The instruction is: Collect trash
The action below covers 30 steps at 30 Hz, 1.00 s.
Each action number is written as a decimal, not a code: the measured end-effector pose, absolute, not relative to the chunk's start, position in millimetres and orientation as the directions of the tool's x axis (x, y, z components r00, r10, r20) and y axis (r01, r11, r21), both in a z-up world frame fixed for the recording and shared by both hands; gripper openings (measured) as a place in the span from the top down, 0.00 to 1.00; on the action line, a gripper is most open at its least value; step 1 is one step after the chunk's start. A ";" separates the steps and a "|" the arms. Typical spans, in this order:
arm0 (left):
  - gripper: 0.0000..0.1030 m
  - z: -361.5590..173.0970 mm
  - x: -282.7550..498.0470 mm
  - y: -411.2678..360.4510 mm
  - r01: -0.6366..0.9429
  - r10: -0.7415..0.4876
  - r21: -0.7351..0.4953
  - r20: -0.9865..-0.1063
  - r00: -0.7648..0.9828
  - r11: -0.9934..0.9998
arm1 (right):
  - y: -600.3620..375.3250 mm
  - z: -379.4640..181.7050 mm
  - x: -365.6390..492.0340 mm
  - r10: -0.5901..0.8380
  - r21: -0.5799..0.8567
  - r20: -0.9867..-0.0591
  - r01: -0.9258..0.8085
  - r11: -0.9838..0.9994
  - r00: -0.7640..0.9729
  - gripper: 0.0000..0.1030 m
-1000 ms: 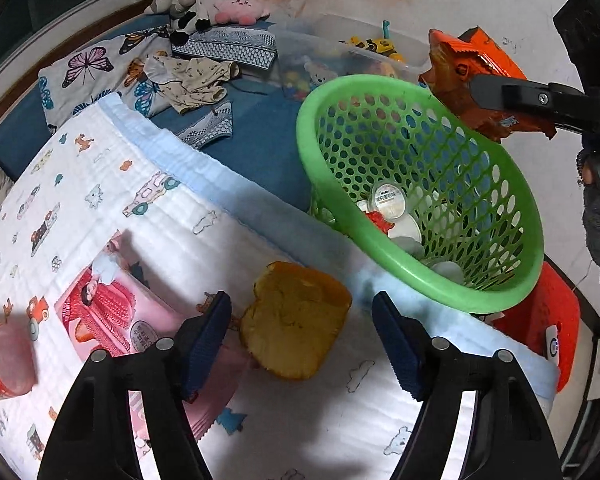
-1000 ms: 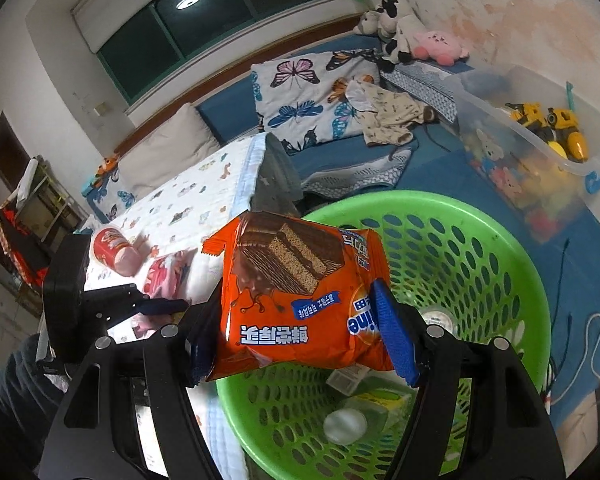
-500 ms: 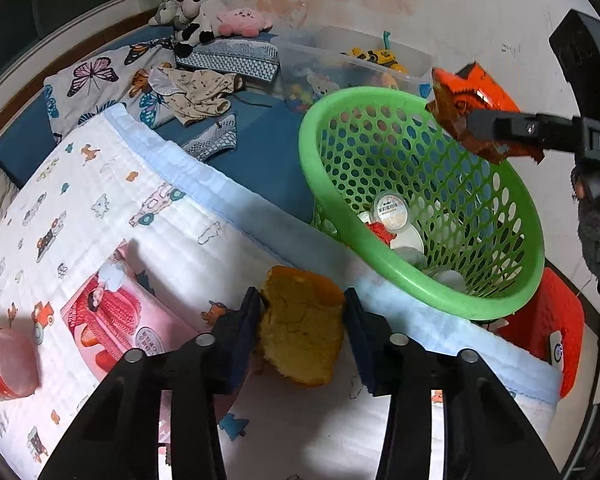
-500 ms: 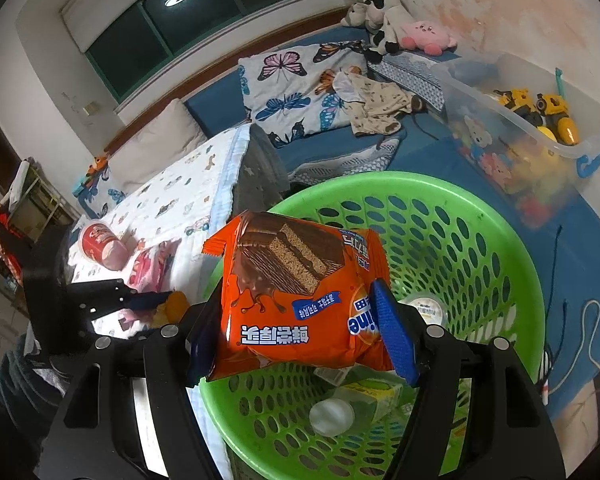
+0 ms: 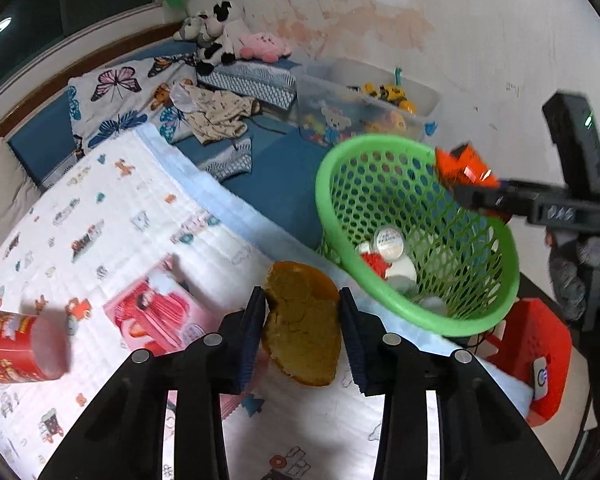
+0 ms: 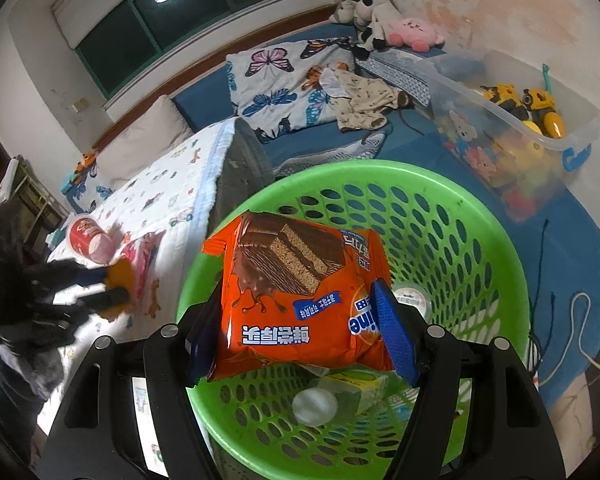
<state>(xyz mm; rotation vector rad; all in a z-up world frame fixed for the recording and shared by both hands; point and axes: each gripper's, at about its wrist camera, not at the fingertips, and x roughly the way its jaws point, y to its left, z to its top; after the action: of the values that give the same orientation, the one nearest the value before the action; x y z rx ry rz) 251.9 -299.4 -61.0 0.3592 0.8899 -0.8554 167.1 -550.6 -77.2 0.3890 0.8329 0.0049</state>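
While tongs [image 5: 303,322] clamp peel [image 5: 302,326], basket rim [image 5: 400,312] near.

Glossy foil wrapper [image 6: 296,300]; perforated plastic basket [image 6: 460,240]; quilted blanket [image 5: 120,208].

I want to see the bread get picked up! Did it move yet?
Yes. The bread, clamped in the left tongs, has lifted off the quilt, closer to the green basket.
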 end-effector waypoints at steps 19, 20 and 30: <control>0.65 -27.3 238.8 -339.1 0.809 -0.565 -0.093 -0.761 0.318 0.581 | -565.7 -85.2 152.9 0.179 0.377 -0.716 0.158 0.913 0.675 0.15; 0.65 -27.0 238.3 -340.0 0.810 -0.565 -0.093 -0.761 0.317 0.580 | -565.5 -85.1 152.9 0.183 0.381 -0.714 0.155 0.911 0.676 0.14; 0.65 -30.6 238.7 -350.7 0.815 -0.563 -0.102 -0.771 0.298 0.571 | -570.8 -77.0 144.2 0.149 0.364 -0.703 0.172 0.915 0.695 0.14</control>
<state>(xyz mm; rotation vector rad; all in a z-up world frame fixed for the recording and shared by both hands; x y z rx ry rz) 238.7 -350.7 -30.6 0.3382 0.8637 -0.9386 144.2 -570.8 -77.0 0.4261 0.8087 -0.0136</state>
